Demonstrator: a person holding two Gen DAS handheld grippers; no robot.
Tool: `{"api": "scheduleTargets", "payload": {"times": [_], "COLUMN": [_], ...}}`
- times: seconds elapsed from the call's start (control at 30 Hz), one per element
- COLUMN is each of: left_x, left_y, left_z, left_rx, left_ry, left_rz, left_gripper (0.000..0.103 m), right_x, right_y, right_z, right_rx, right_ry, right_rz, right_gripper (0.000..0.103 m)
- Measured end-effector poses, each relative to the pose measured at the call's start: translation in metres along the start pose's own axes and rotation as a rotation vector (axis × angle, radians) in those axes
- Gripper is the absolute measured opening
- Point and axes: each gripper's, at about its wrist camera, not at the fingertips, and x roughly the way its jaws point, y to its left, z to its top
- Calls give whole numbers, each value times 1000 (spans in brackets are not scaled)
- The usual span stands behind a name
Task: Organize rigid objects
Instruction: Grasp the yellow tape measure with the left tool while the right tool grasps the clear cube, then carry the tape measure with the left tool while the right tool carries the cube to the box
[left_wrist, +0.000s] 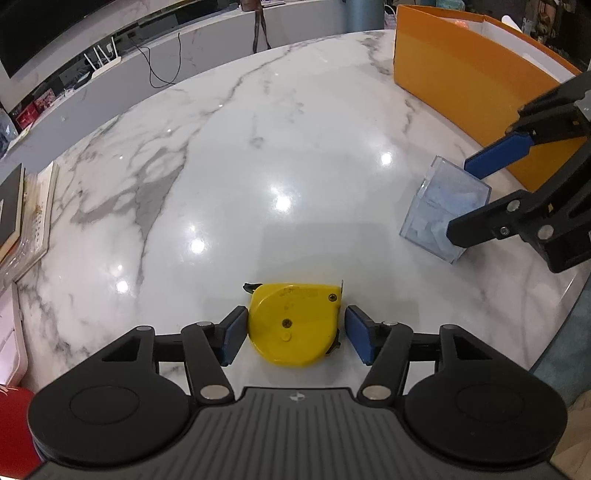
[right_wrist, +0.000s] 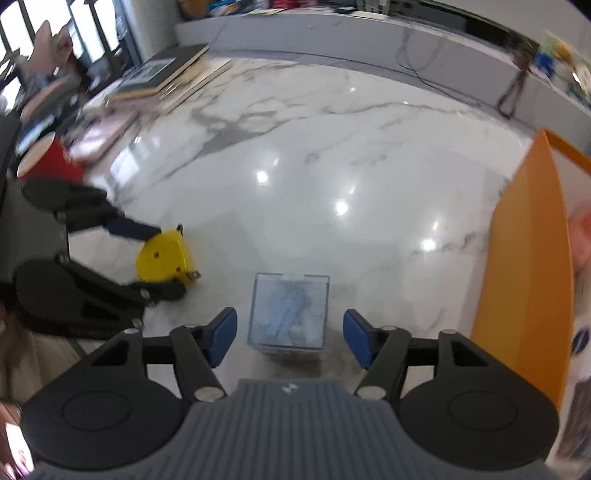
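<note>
A yellow tape measure (left_wrist: 293, 323) lies flat on the white marble table (left_wrist: 258, 166), between the blue pads of my left gripper (left_wrist: 295, 334). The left pad touches it; the right pad stands a small gap away, so the jaws are open around it. It also shows in the right wrist view (right_wrist: 162, 260). A clear plastic box (right_wrist: 288, 312) with pale blue contents stands between the open fingers of my right gripper (right_wrist: 290, 338), with gaps on both sides. The box (left_wrist: 439, 210) and right gripper (left_wrist: 469, 199) also show in the left wrist view.
A big orange box (left_wrist: 461, 77) with a white inside stands at the table's far right, also in the right wrist view (right_wrist: 532, 266). Books (left_wrist: 26, 214) and a pink tray lie at the left edge. A red cup (right_wrist: 51, 166) stands near the left gripper.
</note>
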Motion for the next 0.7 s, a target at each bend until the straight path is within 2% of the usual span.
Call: {"api": "scheduleTargets", "payload": {"times": [0.1, 0.23, 0.33, 0.53, 0.7], "left_x": [-2, -1, -1, -4, -22], "left_y": [-1, -1, 0, -1, -3], "left_z": [0, -1, 0, 1, 8], "left_rx": [0, -15, -18, -12, -37], "left_ry": [1, -6, -7, -15, -44], "left_rz": [6, 4, -8, -7, -16], "left_gripper": [70, 67, 63, 62, 62], "right_x": [3, 7, 10, 9, -5], "right_y": [2, 5, 3, 2, 0], "right_z": [-2, -1, 2, 2, -2], "right_rx": [36, 26, 41, 37, 32], "right_ry": [-8, -18, -8, -8, -17], "right_rz": [7, -26, -16, -13, 13], "right_gripper": [59, 56, 48, 47, 47]}}
